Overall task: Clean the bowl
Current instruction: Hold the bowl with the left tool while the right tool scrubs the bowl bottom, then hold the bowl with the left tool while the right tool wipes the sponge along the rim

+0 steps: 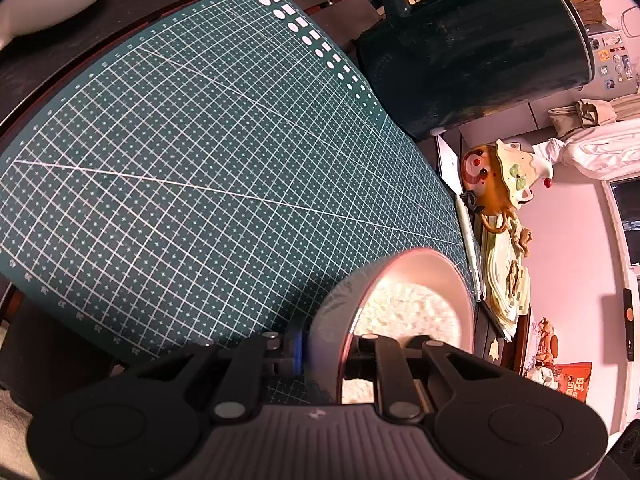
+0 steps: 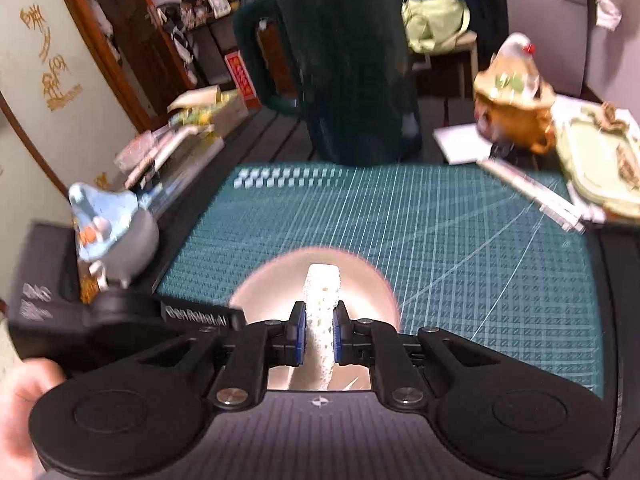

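A shiny metal bowl [image 1: 432, 276] is tilted on its side above the green cutting mat [image 1: 200, 160]. My left gripper [image 1: 324, 350] is shut on the bowl's rim, one finger outside and one inside. A white cloth [image 1: 404, 308] lies against the bowl's inside. In the right wrist view my right gripper [image 2: 319, 330] is shut on the white cloth [image 2: 322, 292], which presses into the bowl [image 2: 272, 284] over the mat [image 2: 440, 240]. The left gripper's body [image 2: 132, 320] shows at the left of that view.
A tall dark green jug [image 2: 344, 76] stands at the mat's far edge. An orange figurine pot [image 2: 516, 108] and a pale green tray [image 2: 600, 160] sit at the right. A pen-like tool [image 2: 528, 196] lies by the mat's right edge. Boxes and clutter [image 2: 180, 140] line the left.
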### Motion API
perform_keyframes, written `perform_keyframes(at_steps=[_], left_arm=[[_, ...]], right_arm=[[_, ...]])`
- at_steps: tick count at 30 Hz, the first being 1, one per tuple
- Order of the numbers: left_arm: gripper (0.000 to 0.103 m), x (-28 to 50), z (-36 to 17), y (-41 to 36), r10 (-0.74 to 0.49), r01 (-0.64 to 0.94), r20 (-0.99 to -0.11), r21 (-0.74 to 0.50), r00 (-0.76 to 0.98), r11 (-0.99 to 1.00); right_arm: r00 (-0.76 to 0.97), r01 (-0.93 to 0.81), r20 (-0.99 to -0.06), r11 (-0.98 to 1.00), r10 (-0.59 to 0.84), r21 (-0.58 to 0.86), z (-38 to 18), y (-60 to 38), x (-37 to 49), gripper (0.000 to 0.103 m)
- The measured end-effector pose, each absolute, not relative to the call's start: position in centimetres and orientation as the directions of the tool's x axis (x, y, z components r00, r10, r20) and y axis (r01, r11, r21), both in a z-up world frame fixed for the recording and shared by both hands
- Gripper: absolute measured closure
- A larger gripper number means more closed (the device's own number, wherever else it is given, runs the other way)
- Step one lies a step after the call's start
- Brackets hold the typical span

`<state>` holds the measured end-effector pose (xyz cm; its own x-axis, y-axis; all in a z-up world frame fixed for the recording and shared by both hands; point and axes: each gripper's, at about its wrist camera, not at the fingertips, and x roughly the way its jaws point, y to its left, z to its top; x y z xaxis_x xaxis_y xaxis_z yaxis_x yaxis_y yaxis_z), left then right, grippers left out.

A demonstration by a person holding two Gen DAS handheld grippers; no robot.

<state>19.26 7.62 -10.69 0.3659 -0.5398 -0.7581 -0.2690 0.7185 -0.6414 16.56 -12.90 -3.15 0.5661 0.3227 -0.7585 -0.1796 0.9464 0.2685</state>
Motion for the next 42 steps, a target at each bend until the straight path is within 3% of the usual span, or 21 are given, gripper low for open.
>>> perform_keyframes(at_steps=[3,4,8,14,17,23,26,32,42], left_arm=[[0.086,19.3,-10.7,7.5,-0.54,-0.268,-0.758,-0.641,0.366,0.719],[0.086,19.3,-10.7,7.5,-0.54,-0.268,-0.758,-0.642,0.366,0.719],[0.086,19.3,-10.6,7.4,-0.542,-0.268,-0.756,-0.644,0.366,0.717],[0.086,19.4,-10.5,7.3,-0.541,-0.27,-0.757,-0.643,0.366,0.717],[0.086,19.3,-10.6,7.4,-0.542,-0.271,-0.756,-0.645,0.367,0.715],[0.086,19.2,-10.6,7.5,-0.542,-0.271,-0.756,-0.644,0.367,0.715],[0.086,19.2,-10.6,7.4,-0.541,-0.271,-0.757,-0.644,0.367,0.716],[0.086,19.2,-10.5,7.3,-0.537,-0.266,-0.76,-0.638,0.366,0.722],[0.086,19.1,-10.6,7.4,-0.542,-0.264,-0.756,-0.643,0.367,0.719]], right_arm=[[0.591,-0.213,-0.773,0.969,0.23,0.125,-3.7,-11.6,16.3,0.091],[0.625,-0.242,-0.765,0.97,0.155,-0.001,-3.7,-10.3,15.8,0.091],[0.706,-0.289,-0.708,0.924,0.03,-0.25,-3.5,-7.7,14.3,0.091],[0.784,-0.269,-0.619,0.877,-0.041,-0.398,-1.6,-7.4,13.0,0.091],[0.788,-0.245,-0.616,0.908,-0.018,-0.341,-0.1,-8.6,13.2,0.091],[0.664,-0.159,-0.691,0.957,0.285,0.241,0.6,-14.7,15.5,0.091],[0.598,-0.145,-0.706,0.918,0.379,0.37,-0.9,-15.2,16.4,0.091],[0.547,-0.16,-0.766,0.94,0.338,0.3,-3.6,-13.0,16.7,0.091],[0.631,-0.205,-0.768,0.978,0.107,-0.033,-2.5,-10.7,14.8,0.091]])
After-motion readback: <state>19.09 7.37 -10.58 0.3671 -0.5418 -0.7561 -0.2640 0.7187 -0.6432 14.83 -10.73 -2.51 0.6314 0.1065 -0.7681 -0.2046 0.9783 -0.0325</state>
